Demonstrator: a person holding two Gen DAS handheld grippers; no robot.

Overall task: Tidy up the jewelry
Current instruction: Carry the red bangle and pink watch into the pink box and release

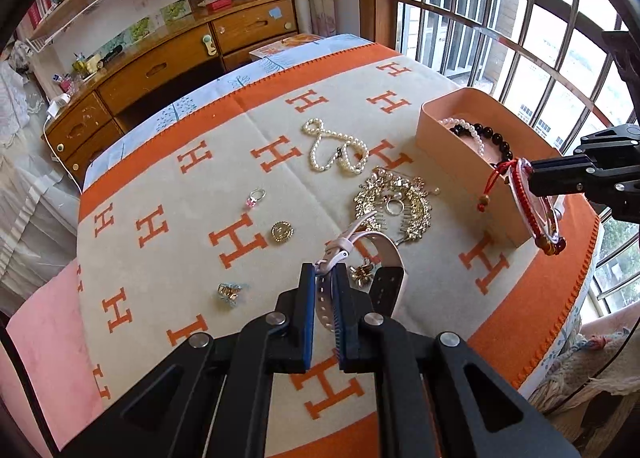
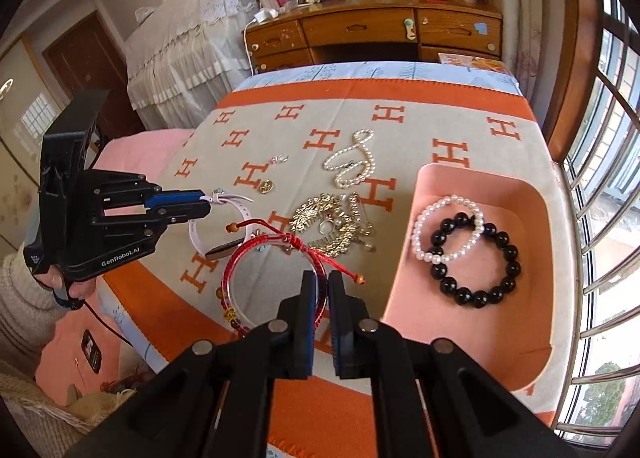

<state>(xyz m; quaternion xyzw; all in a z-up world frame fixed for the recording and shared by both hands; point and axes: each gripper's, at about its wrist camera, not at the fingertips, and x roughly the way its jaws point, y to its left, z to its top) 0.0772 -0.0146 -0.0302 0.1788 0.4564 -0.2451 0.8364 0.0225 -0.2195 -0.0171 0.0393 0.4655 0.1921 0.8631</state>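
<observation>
Right wrist view: your right gripper (image 2: 320, 290) is clamped on the red cord bracelet (image 2: 272, 282), held above the blanket (image 2: 400, 105) just beside the pink box (image 2: 548, 217), which lies at two o'clock and already holds a pearl bracelet (image 2: 424, 217) and a black bead bracelet (image 2: 508, 258). You seem to be mid-carry; next, swing over the rim and let go. Your left gripper (image 1: 324, 278) pinches the white watch strap (image 1: 384, 250). Its body reads "GenRobot.AI"; the blanket repeats orange "H" letters.

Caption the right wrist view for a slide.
Right gripper carries a red bracelet toward the pink box; left gripper holds a white watch.
</observation>
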